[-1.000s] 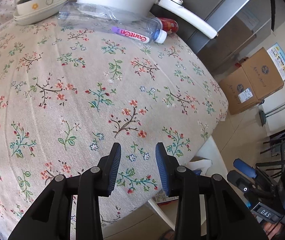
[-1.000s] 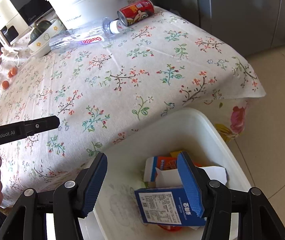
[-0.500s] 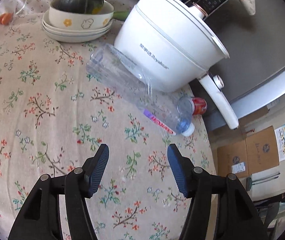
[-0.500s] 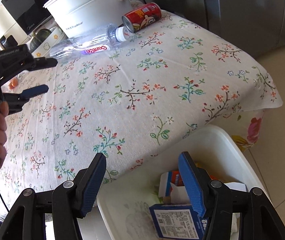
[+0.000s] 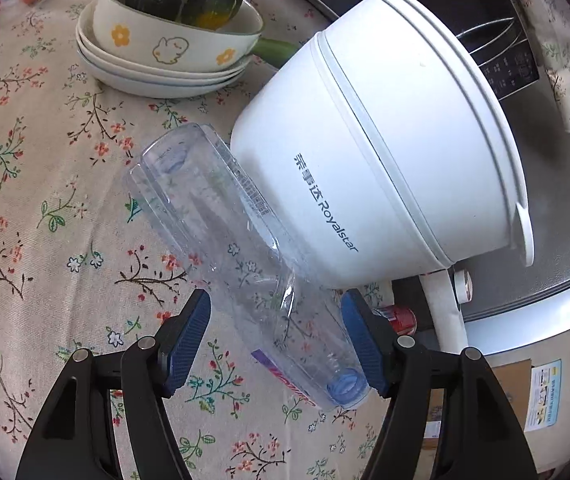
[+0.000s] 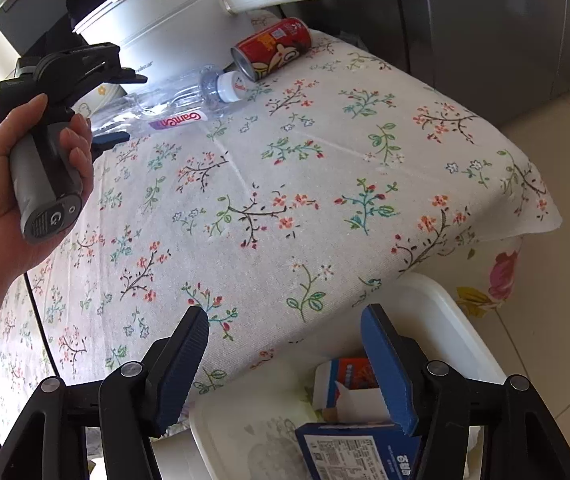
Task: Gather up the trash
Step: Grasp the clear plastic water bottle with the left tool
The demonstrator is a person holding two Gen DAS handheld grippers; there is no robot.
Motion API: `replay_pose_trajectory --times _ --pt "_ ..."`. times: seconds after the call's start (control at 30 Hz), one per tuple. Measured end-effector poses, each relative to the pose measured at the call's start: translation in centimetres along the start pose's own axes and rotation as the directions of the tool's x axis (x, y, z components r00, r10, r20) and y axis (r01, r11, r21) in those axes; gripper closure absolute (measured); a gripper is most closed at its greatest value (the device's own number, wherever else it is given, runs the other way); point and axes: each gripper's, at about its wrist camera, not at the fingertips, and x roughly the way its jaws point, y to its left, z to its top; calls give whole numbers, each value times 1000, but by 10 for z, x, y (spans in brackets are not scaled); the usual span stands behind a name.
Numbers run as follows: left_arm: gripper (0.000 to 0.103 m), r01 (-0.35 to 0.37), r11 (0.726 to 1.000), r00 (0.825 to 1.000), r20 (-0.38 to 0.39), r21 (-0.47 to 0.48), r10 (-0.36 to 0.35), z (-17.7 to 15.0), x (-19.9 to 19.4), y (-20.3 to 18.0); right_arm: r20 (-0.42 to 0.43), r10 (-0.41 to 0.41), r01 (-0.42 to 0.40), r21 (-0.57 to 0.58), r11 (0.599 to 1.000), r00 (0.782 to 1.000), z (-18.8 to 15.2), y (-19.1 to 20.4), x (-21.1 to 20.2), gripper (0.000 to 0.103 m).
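My left fingers (image 5: 275, 344) are spreading wider, straddling the neck end of the clear plastic bottle (image 5: 221, 240) without pressing it; it lies on its side on the floral table (image 5: 45, 208), touching the white cooking pot (image 5: 365, 152). A red can (image 6: 271, 48) lies just beyond the bottle's cap, beside the pot. My right fingers (image 6: 285, 364) are also spreading, empty, over the table's edge and the white bin (image 6: 437, 300) holding cartons (image 6: 349, 444), well apart from the pot.

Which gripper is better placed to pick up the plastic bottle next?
Left. The left gripper already straddles the bottle, jaws opening. The right gripper hangs over the bin, far from it.
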Motion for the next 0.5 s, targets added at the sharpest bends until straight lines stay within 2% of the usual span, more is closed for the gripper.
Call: replay_pose_trajectory --times 0.1,0.27,0.33,0.5 --pt "31 -26 999 999 -44 -20 25 -3 17 -5 4 9 -9 -11 1000 1000 2 1 -2 35" --pt "20 -37 998 997 -69 -41 35 -4 37 -11 20 -7 7 5 1000 1000 5 -6 -8 33" --pt "19 -33 997 997 -74 -64 28 -2 42 -11 17 -3 3 23 1000 1000 6 -11 -9 31" --pt "20 -16 999 998 -61 -45 13 -3 44 -12 3 -5 5 42 999 1000 8 -19 -5 31"
